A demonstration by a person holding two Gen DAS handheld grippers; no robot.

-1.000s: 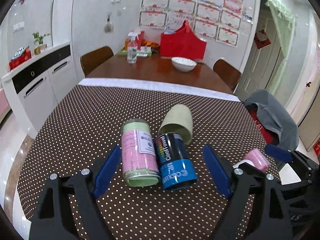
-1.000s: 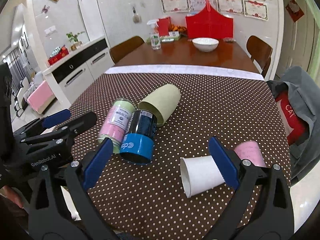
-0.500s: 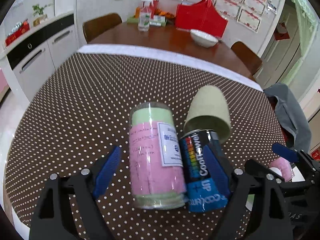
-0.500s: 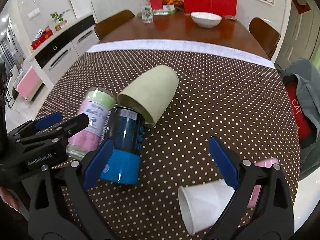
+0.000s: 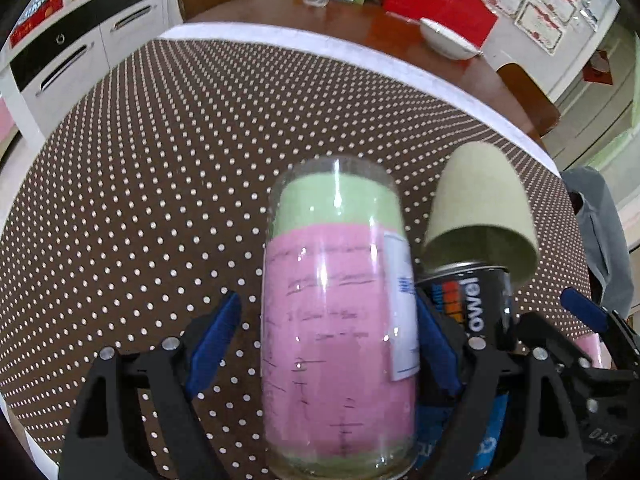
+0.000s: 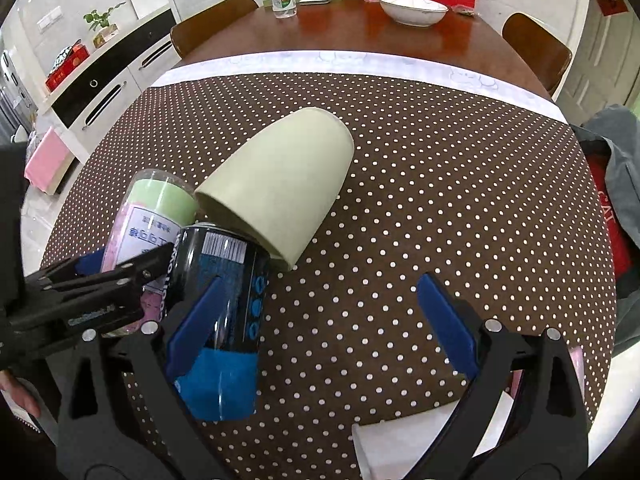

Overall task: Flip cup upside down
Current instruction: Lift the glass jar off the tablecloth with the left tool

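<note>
Straddling the toppled clear pink-and-green cup [image 5: 340, 312] with the left claw [image 5: 326, 344] wide, not yet gripping; right claw [image 6: 324, 320] wide, holding nothing

Brown white-dotted counter [image 6: 420, 184]; pale green cup [image 6: 280, 184]; pink-and-green jar [image 5: 340, 312]; black-and-blue can [image 6: 224, 312].

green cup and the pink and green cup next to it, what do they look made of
Green cup: probably paper or matte plastic; dull, even surface with no glare. Pink and green cup: clear glossy glass or plastic, shown by bright reflections, with coloured paper seemingly inside.
</note>
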